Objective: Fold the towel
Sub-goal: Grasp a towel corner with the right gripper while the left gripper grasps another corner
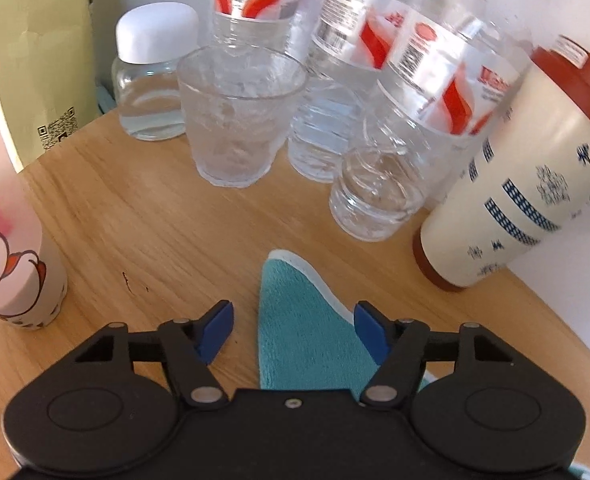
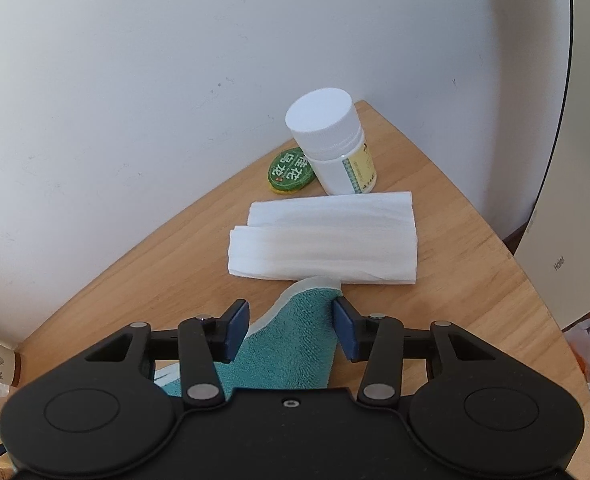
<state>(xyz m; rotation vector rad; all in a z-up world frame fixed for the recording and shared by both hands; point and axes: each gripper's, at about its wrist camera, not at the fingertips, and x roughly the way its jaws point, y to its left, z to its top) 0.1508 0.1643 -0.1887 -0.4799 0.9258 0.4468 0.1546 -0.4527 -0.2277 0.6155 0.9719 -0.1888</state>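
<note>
Both grippers, left (image 1: 293, 330) and right (image 2: 292, 330), gape wide over teal towel (image 1: 307, 328) corners on the table (image 1: 135, 216). Only the right view shows tissue (image 2: 323, 240), a pill bottle (image 2: 331, 144) and "Haier".

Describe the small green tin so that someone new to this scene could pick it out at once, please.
Start at the wooden table against the white wall in the right wrist view. Near its far corner stands a white pill bottle, behind some folded white tissue. The tin lies just left of the bottle: the only flat, green thing there, with pale characters on its lid.
</note>
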